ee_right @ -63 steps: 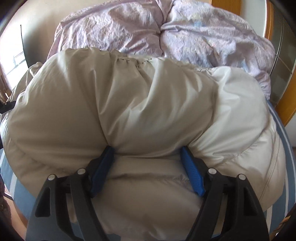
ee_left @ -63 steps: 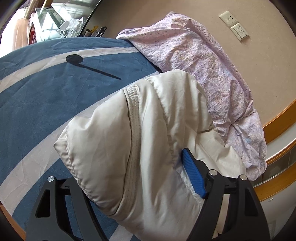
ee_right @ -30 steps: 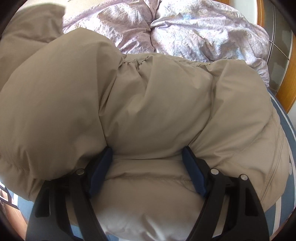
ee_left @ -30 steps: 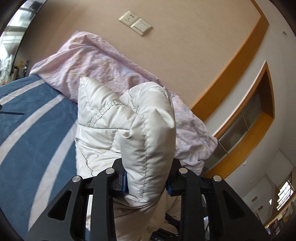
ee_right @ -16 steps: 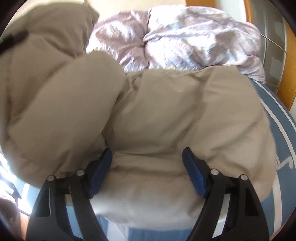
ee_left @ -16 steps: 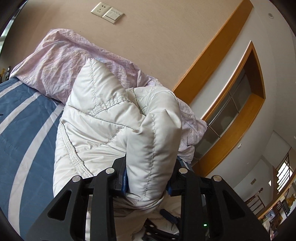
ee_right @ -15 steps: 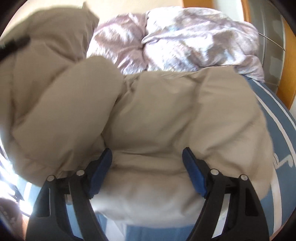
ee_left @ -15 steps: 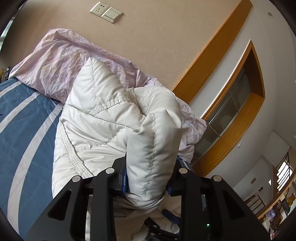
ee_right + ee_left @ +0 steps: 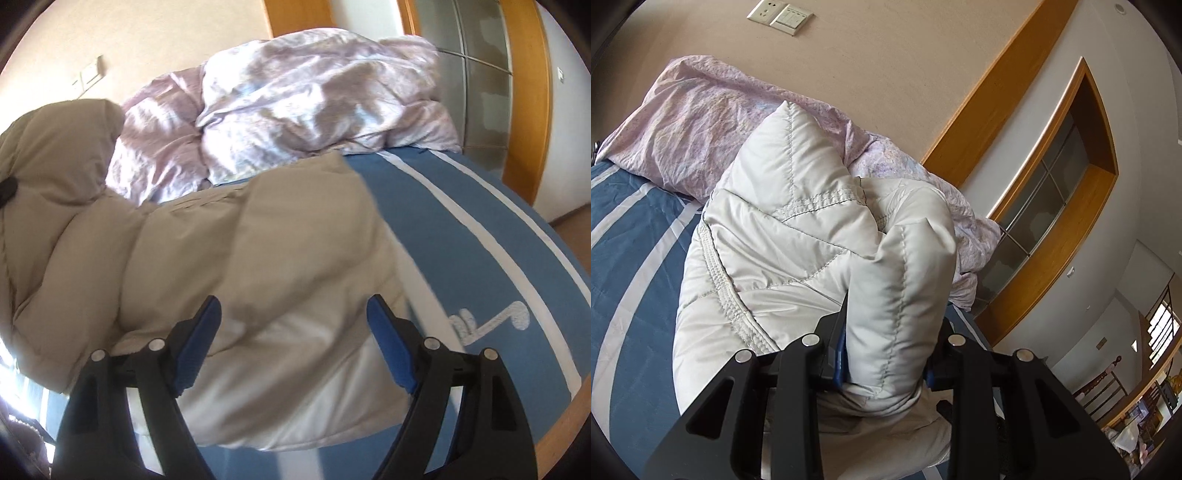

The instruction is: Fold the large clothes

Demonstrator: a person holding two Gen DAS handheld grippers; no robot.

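The left gripper (image 9: 884, 363) pinches a fold of the padded jacket (image 9: 798, 251) filling mid-frame on the bed (image 9: 624, 236), while the right gripper (image 9: 293, 343), jaws just widened, hovers open above the jacket, gripping nothing

The bed (image 9: 480, 229) fills the room's middle, its cover blue with pale stripes. At its head, a crumpled lilac duvet (image 9: 314, 107) heaps against a tan wall (image 9: 886, 55). High on that wall above the duvet sit a socket and switch plate (image 9: 781, 14). Beside the bed's head, a wood-framed window (image 9: 1052, 192) with frosted panes. Past the bed's far edge, brown floor (image 9: 576, 236). Sunlight pours in, washing everything bright.
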